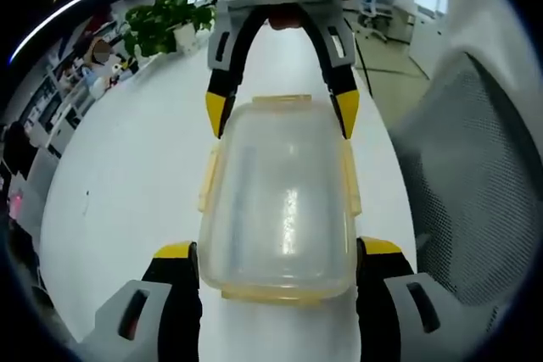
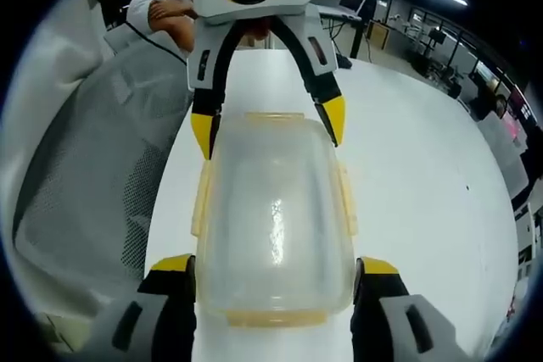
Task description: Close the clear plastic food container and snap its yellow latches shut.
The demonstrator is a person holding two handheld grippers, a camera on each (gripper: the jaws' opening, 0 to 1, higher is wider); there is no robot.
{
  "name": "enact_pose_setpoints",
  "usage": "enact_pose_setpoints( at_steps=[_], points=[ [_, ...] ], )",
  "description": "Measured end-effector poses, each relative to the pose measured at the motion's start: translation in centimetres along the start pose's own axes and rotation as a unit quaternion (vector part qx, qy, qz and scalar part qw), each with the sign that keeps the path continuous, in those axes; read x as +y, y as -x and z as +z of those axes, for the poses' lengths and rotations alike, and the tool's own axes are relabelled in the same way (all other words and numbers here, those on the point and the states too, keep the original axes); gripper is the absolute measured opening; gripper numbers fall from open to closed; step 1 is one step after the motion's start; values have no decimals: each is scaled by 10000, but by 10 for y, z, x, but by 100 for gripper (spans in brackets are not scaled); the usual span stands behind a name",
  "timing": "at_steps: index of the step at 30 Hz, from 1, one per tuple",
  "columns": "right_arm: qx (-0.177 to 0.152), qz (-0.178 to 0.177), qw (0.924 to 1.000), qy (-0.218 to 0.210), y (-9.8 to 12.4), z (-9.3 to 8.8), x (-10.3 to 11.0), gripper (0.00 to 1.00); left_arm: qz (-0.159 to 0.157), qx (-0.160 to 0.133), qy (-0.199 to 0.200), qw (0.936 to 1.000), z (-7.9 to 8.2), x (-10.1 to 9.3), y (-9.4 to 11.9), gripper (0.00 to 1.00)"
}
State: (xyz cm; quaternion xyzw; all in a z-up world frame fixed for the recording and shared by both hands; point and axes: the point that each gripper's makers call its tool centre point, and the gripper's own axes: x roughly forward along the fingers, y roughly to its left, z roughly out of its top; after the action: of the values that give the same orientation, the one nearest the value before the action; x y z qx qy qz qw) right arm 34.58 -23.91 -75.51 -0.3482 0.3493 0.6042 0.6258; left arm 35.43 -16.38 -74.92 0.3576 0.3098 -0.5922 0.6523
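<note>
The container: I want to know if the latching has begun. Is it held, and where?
Both grippers straddle the container, left gripper at one end, right gripper at the other; whether jaws touch cannot be told.

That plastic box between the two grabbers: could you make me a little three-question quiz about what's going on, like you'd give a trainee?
1. True or false: the lid already sits on the box.
2. Where do the two grippers stand around the box?
A. both at one end
B. one at each end, facing each other
C. both above it, off the table
3. Fill in: the latches along the lid's edges are coloured ____.

Key
1. True.
2. B: the left gripper straddles one end and the right gripper the other, jaws wide.
3. Yellow.
</note>
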Motion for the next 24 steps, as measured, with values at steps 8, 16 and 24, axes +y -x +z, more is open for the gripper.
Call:
enact_pose_setpoints(
  at_steps=[8,16,24],
  points=[
    [-18,25,10000,33,-18,31,0,75,-2,151,-16,9999,-30,3,18,73],
    [-6,71,9999,83,-40,65,0,75,-15,230,-34,9997,-64,4,39,73],
    [34,82,9999,81,-56,91,-1,75,-33,282,-59,9996,-90,8,56,73]
  ],
)
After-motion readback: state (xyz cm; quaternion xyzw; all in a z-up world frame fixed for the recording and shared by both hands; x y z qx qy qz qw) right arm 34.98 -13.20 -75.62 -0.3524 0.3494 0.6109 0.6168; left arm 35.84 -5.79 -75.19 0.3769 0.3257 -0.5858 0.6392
